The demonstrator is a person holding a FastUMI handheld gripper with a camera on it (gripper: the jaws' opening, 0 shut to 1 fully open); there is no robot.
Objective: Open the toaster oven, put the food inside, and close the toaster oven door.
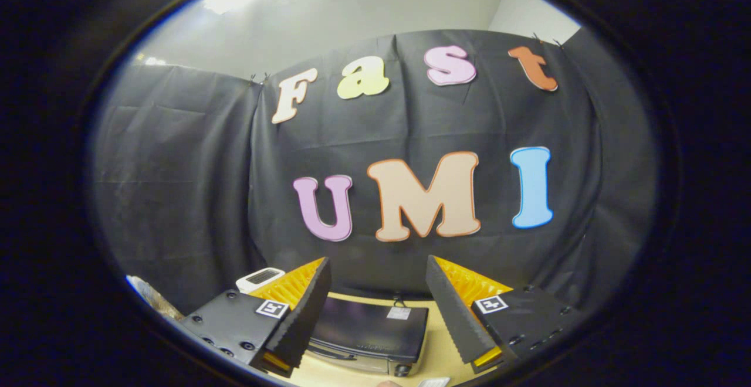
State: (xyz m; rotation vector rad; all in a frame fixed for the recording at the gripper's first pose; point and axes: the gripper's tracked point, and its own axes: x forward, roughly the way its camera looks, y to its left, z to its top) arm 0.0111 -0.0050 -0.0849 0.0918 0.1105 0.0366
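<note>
The toaster oven (369, 331) is a dark box with a silvery front, standing on a pale wooden table (446, 352) below and between my fingers. Its door looks closed, with the handle bar along the front lower edge. My gripper (378, 272) is held high above it and stands open, with nothing between the fingers. The left finger (302, 311) hangs over the oven's left end, and the right finger (455, 311) is over the table to the oven's right. I cannot make out the food.
A small white device (260, 277) sits behind the left finger near the cloth wall. Something pale and crinkled (149, 296) lies at the far left. A small light object (434, 382) rests on the table in front of the oven.
</note>
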